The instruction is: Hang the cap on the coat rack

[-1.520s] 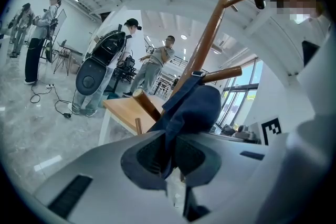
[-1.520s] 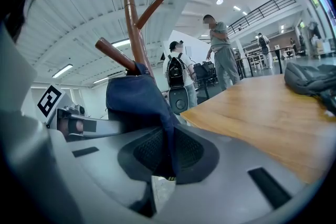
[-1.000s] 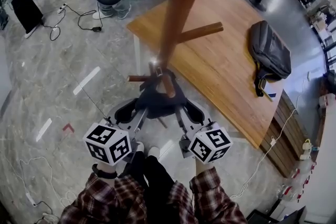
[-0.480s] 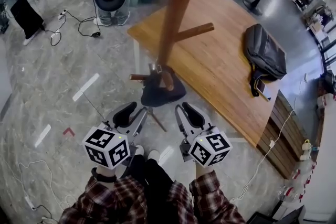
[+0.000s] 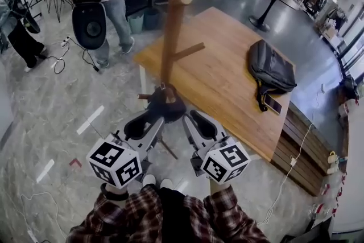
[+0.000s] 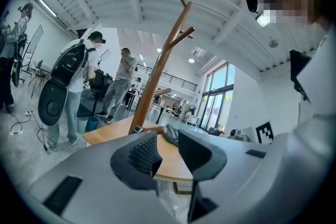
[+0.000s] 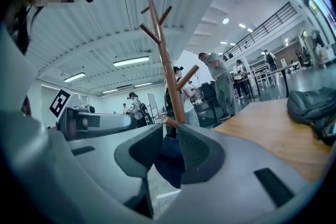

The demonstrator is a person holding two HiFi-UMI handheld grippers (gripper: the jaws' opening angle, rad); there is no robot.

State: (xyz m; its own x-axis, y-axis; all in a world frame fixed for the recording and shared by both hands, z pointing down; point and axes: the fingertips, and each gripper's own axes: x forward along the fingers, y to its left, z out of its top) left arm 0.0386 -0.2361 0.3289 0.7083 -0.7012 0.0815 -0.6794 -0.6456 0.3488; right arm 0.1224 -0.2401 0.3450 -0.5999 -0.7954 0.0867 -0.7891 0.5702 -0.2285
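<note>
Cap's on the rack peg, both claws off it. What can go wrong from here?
1. The cap hangs from a short, low peg. How far onto the peg it sits cannot be told, so it may slip off.
2. The left claw and right claw, both open and empty, are close to the cap; a stray move could knock it loose.
3. Bumping the coat rack on its slim pole could shake the cap off.

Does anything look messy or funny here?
Nothing stands out. The cap hangs on a low peg of the rack, which stands upright. The backpack lies flat on the table. The left gripper and right gripper are both open.
</note>
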